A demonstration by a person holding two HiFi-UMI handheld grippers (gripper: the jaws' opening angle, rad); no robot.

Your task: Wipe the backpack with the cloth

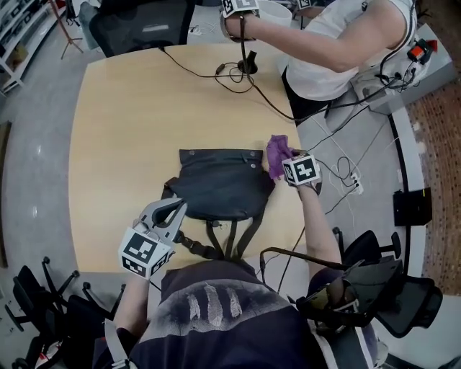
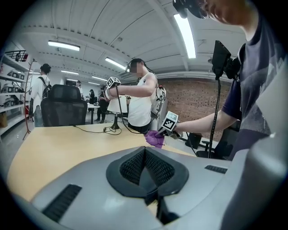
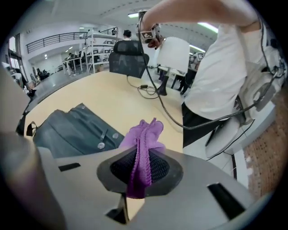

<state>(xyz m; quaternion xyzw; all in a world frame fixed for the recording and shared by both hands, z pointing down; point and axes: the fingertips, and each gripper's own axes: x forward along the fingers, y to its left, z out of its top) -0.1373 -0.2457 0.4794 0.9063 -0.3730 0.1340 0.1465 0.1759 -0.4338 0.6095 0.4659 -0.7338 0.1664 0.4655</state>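
Note:
A dark grey backpack lies flat on the wooden table, straps toward me. My right gripper is shut on a purple cloth, held at the backpack's top right corner. In the right gripper view the cloth bunches out past the gripper, with the backpack to its left. My left gripper is at the backpack's lower left corner. In the left gripper view its jaws are shut with nothing visible between them, and the cloth shows beyond.
Another person leans over the table's far right, holding a marker-cube gripper. A black cable and small stand lie at the far edge. Office chairs stand at the far side and beside me.

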